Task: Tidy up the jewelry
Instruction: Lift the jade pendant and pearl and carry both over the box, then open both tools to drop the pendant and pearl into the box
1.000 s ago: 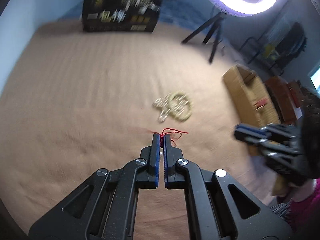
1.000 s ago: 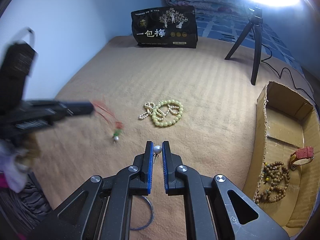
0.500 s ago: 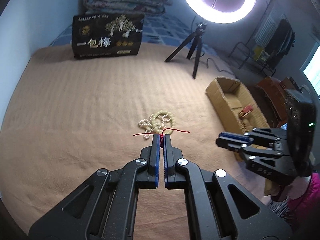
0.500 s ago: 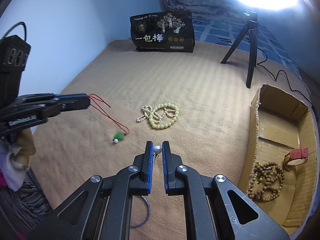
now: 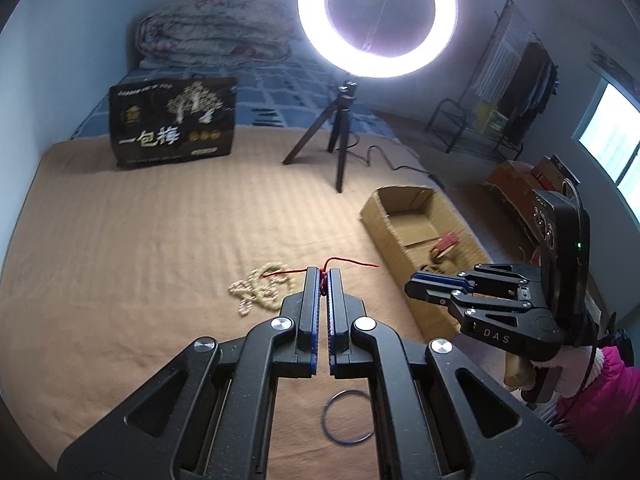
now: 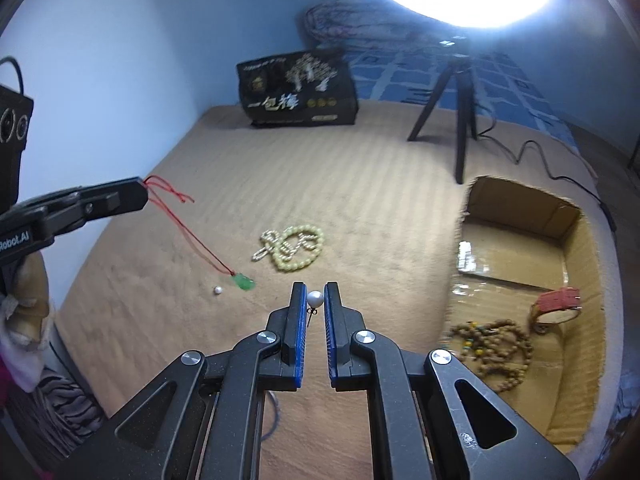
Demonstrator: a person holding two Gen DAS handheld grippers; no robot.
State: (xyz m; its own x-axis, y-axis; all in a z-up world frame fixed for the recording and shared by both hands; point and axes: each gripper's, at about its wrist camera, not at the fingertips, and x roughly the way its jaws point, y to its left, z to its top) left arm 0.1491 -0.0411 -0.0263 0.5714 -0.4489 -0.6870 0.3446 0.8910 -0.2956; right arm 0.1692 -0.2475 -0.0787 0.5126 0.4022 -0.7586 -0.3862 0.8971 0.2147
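My left gripper point(image 5: 324, 273) is shut on a red cord necklace point(image 5: 348, 261). In the right wrist view that left gripper point(image 6: 138, 192) holds the red cord point(image 6: 188, 232) up, and its green pendant point(image 6: 244, 282) hangs just above the tan blanket. My right gripper point(image 6: 315, 290) is shut on a pearl earring point(image 6: 315, 299); it also shows at the right of the left wrist view point(image 5: 412, 282). A second pearl point(image 6: 217, 290) lies on the blanket beside the pendant. A pile of pale bead strands point(image 6: 294, 248) point(image 5: 260, 288) rests in the middle. The cardboard box point(image 6: 576, 240) point(image 5: 404, 196) holds a brown bead string point(image 6: 496, 344) and a red strap point(image 6: 558, 300).
A thin wire ring point(image 5: 347, 417) lies on the blanket under my left gripper. A ring-light tripod point(image 6: 460, 108) and a black printed bag point(image 6: 298, 88) stand at the far side. A cable point(image 6: 560, 172) runs behind the box. A folded quilt point(image 5: 212, 28) lies at the back.
My left gripper has risen with the red cord, lifting the green pendant off the blanket. My right gripper has moved toward the box, still shut on the pearl earring.
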